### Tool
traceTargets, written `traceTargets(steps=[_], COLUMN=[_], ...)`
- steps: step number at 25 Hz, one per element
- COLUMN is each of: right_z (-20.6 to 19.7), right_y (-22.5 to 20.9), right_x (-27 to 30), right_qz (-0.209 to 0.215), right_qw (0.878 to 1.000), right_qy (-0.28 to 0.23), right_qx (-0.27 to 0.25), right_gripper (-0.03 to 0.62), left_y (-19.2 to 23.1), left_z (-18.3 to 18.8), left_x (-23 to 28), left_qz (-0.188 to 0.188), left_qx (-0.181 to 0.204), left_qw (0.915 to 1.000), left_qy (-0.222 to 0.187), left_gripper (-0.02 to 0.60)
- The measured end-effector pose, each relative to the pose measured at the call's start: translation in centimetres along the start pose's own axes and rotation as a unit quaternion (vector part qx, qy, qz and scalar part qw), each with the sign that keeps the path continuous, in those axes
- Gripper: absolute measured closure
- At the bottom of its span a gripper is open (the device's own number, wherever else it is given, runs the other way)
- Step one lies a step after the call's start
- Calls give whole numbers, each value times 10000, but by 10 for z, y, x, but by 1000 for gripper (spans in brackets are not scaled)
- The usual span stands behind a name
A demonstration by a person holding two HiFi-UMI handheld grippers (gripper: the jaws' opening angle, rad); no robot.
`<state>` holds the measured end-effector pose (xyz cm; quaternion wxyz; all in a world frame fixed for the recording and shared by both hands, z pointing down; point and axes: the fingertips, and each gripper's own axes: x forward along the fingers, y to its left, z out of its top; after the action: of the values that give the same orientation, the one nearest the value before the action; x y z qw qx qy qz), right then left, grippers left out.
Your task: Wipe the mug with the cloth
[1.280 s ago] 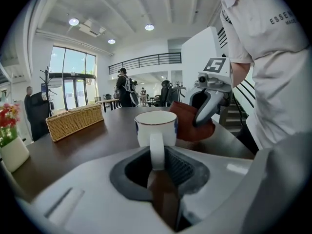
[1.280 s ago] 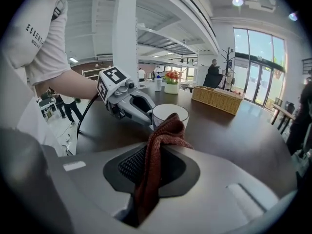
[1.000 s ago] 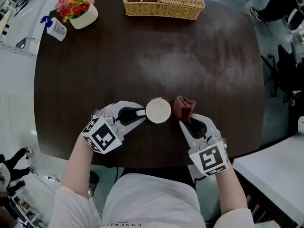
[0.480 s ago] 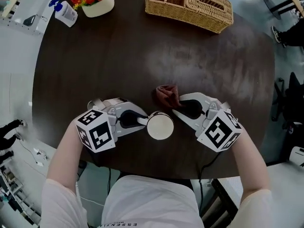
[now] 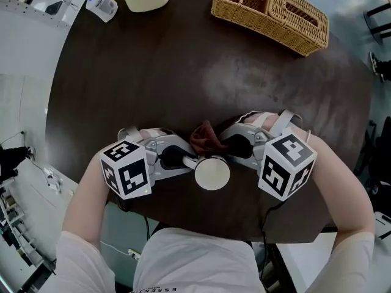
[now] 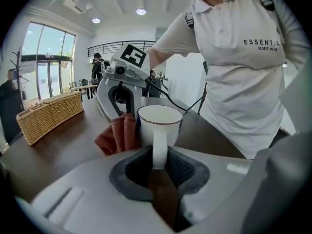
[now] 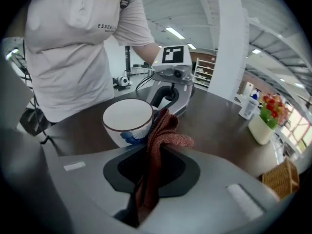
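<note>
L gripper (image 6: 158, 162): I see its jaws clamped on the handle of the mug (image 5: 212, 173). The handle runs straight up between the pads, w/ the cup body just past the tips. R gripper (image 7: 151, 167): jaws shut on the cloth (image 7: 160, 130), which bunches up out of the tips and leans against the mug's side.

In the head view the mug sits near the 6 o'clock edge of the table (image 5: 183, 72), between both grippers. The cloth touches it at approx 11–12 o'clock.

Both forearms come in from 6 o'clock and bend inward. L gripper aims toward 3 o'clock, R toward 9 o'clock, tips near each other, marker cubes facing up.

Mug is upright, mouth up, long axis vertical, handle pointing to 9 o'clock into the L jaws. The cloth's long axis runs along the R jaws, w/ the free end at the mug.
</note>
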<state>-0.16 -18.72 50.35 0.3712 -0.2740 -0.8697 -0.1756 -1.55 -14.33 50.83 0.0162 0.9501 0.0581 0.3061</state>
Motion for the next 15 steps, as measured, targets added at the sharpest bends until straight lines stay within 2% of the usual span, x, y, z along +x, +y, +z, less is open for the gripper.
traceTargets(steps=[2, 5, 9, 15], right_z=[-1, 0, -1, -8], right_y=[5, 10, 15, 28], right_x=[-2, -6, -12, -18], right_qz=[253, 320, 170, -318], right_qw=[9990, 9981, 9997, 9981], right_qy=[163, 219, 119, 113], right_qx=[-324, -476, -104, 506], right_gripper=[516, 516, 516, 516], left_y=[0, 1, 0, 1], left_z=[0, 1, 3, 3], left_x=[0, -1, -2, -3], left_qz=[35, 116, 233, 453], left_qx=[-44, -174, -309, -434], left_qw=[10000, 9998, 9992, 9979], left_qy=[23, -17, -85, -183], left_gripper=[511, 511, 511, 511])
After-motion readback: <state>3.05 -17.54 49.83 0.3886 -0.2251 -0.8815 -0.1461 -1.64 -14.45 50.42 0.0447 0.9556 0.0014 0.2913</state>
